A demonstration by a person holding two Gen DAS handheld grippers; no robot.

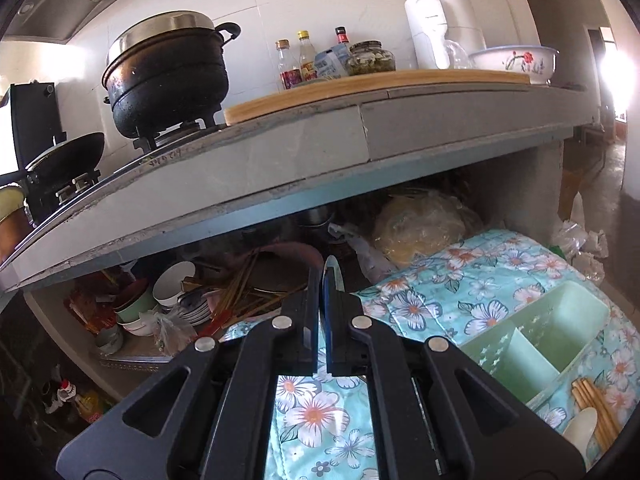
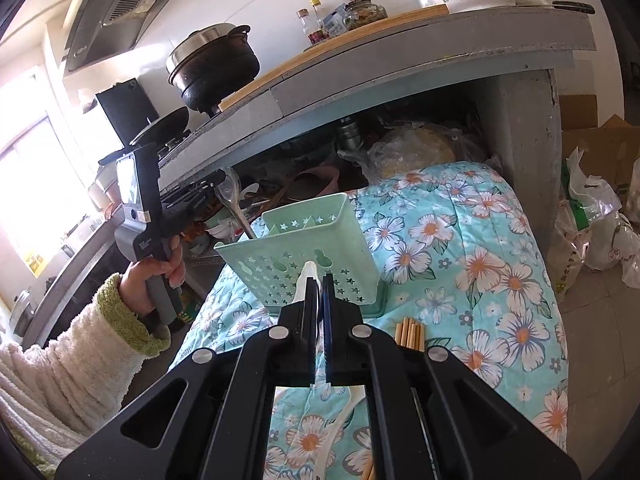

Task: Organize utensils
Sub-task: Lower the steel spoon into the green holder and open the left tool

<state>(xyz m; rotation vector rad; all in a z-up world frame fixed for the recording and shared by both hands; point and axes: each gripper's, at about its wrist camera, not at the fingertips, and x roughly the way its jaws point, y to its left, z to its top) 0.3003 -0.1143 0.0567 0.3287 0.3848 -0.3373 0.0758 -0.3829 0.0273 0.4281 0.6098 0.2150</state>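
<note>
1. Centre of the left wrist view: left tool (image 1: 325, 292) pressed together, pinching a metal spoon (image 1: 331, 266) seen edge-on above the fingertips.
2. Upper left of the right wrist view: same spoon held up in the air, bowl uppermost, handle slanting down to the back rim of the green utensil holder (image 2: 296, 256); cannot tell whether the tip is inside.
3. Lower centre of the right wrist view: right tool (image 2: 319, 284) closed tight on the handle of a white plastic spoon (image 2: 306, 276), just in front of the holder.
4. Holder standing on the floral cloth (image 2: 460, 260), star-shaped holes in its walls; in the left wrist view, right side, two compartments showing, both bare inside.
5. Just beside the holder on the cloth, right of the right tool: a bundle of wooden chopsticks (image 2: 410, 334).
6. On the desk (image 1: 280, 160), upper half of the frame: black pot (image 1: 168, 72) with a steel lid on the burner, a glass jar (image 1: 370, 56) of greenish contents, a flowered enamel basin (image 1: 512, 62).
7. Under the desk, left of centre: stacked bowls (image 1: 174, 284) and plates, loose chopsticks lying across them.
</note>
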